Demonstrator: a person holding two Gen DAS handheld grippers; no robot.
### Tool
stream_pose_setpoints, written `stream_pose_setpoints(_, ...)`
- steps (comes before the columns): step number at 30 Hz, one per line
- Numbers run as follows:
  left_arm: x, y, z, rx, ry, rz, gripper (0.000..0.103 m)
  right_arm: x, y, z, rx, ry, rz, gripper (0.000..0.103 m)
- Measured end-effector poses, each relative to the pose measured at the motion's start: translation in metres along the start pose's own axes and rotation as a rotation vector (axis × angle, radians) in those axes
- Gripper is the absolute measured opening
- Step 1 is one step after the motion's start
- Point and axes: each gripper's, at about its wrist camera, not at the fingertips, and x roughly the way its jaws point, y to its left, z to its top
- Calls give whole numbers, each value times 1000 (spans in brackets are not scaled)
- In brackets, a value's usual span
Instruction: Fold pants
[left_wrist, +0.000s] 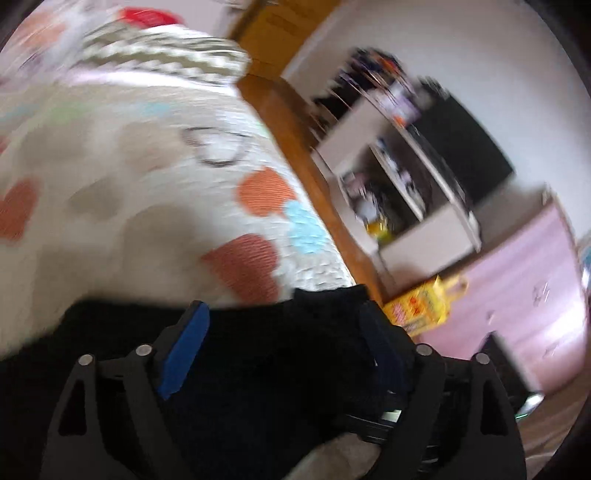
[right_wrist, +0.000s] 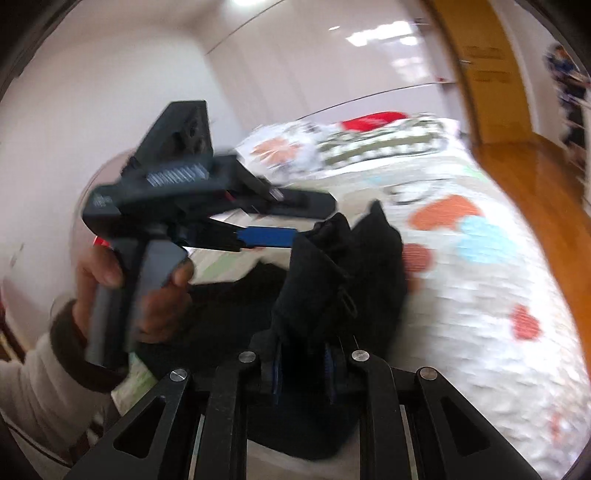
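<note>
Black pants (right_wrist: 343, 266) lie bunched on a bed with a white heart-print cover (right_wrist: 480, 295). My right gripper (right_wrist: 303, 369) is shut on a fold of the pants and holds it up. In the left wrist view, my left gripper (left_wrist: 284, 332) has its blue-padded fingers (left_wrist: 184, 347) spread wide, with the black pants (left_wrist: 280, 369) lying between and under them. The left gripper also shows in the right wrist view (right_wrist: 273, 225), held by a hand, its blue pad against the raised fold. Both views are motion-blurred.
A zigzag-pattern pillow (left_wrist: 162, 55) and a red item (left_wrist: 151, 16) lie at the bed's far end. A wooden floor (left_wrist: 295, 122) runs beside the bed, with a white shelf unit (left_wrist: 399, 177), a dark screen (left_wrist: 465, 144), a yellow bag (left_wrist: 424, 306) and a pink cabinet (left_wrist: 524, 280).
</note>
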Motion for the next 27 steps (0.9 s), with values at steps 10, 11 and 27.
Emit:
stream_pose_setpoints(10, -34, 67, -71, -216, 5, 112, 86, 58, 24, -28, 93, 208, 270, 53)
stream_pose_setpoints(11, -31, 66, -74, -217, 9, 111, 86, 44, 16, -24, 100, 166, 251, 57)
stream_pose_setpoints(27, 0, 16, -81, -75, 23, 161, 6, 30, -35, -19, 122, 151, 32, 64)
